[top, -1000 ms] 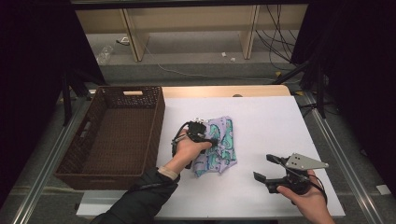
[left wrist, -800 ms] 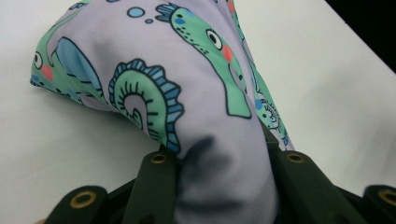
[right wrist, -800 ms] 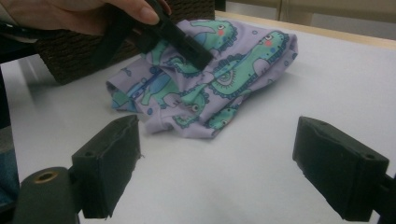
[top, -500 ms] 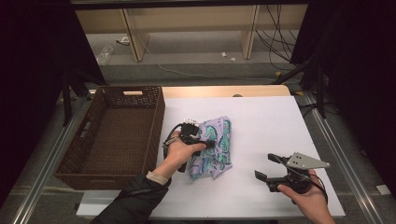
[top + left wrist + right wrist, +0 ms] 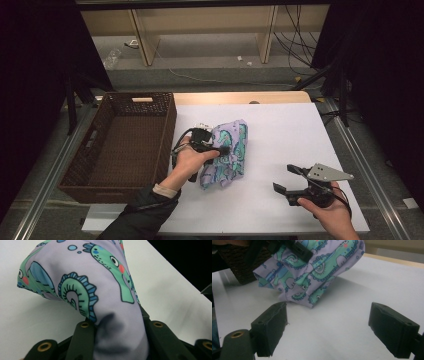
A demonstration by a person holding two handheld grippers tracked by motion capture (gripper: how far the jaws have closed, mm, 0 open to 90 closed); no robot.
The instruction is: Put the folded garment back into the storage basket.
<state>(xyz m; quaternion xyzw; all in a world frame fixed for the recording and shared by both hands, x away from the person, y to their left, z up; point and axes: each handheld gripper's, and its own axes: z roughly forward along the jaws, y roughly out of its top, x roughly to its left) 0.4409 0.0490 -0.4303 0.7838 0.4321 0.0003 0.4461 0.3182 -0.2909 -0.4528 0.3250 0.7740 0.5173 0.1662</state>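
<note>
Item: lilac seahorse-print fabric cloth, bearing no legible writing, just right of the brown wicker basket. Your left gripper clamps it, seemingly partly lifted. Your right gripper gapes, holding nothing.

Lilac cloth with green-and-blue seahorse print, dark brown wicker basket, white table, black tongs.

The cloth is soft, smooth, matt printed fabric. The basket is rough brown wicker. The table is smooth matt white, with a wood edge.
</note>
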